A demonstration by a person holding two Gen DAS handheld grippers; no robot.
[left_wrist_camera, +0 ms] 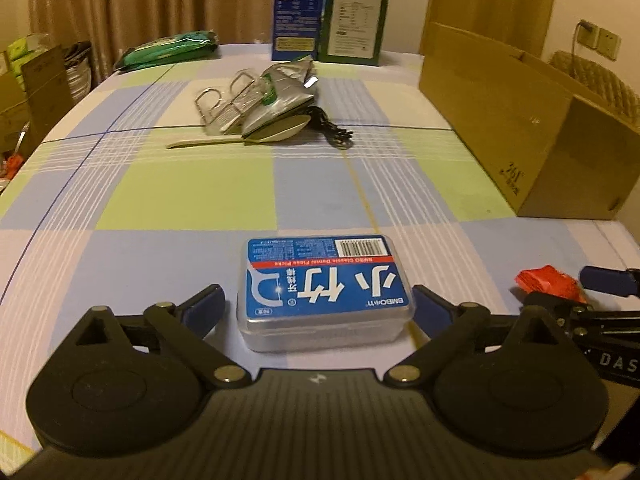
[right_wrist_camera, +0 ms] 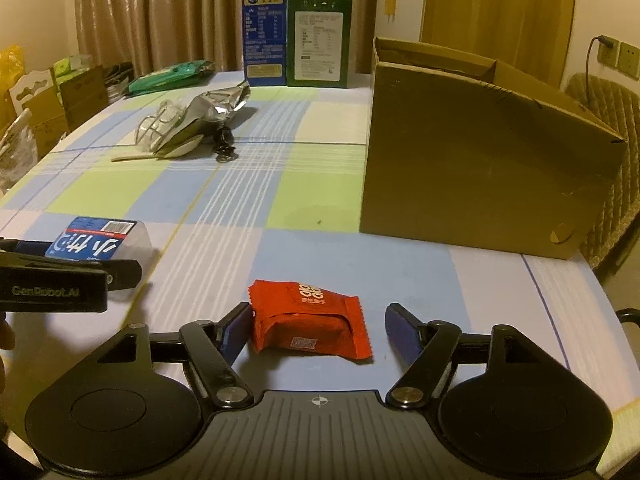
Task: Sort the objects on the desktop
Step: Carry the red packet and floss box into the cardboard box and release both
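Between the spread fingers of the left gripper (left_wrist_camera: 318,306): dental floss box (left_wrist_camera: 325,290), flat on the checked tablecloth (left_wrist_camera: 192,200), long axis crosswise, pads clear of both ends. Likewise at the right gripper (right_wrist_camera: 316,328): red snack packet (right_wrist_camera: 310,318), left pad just beside it, right pad apart. Far right: cardboard box (right_wrist_camera: 480,168), nearer the right gripper.

Floss-pick box (left_wrist_camera: 324,292): label reads "BMBO", "BMBO Classic Dental Floss Picks", large characters "小竹", with a barcode; seen upside down. Left tool (right_wrist_camera: 60,276), side casing: "GenRobot.AI". Right tool's body (left_wrist_camera: 616,360), partial lettering: "DAS". Blue carton (right_wrist_camera: 265,24), green carton (right_wrist_camera: 319,40) and red packet (right_wrist_camera: 308,320): print not legible.
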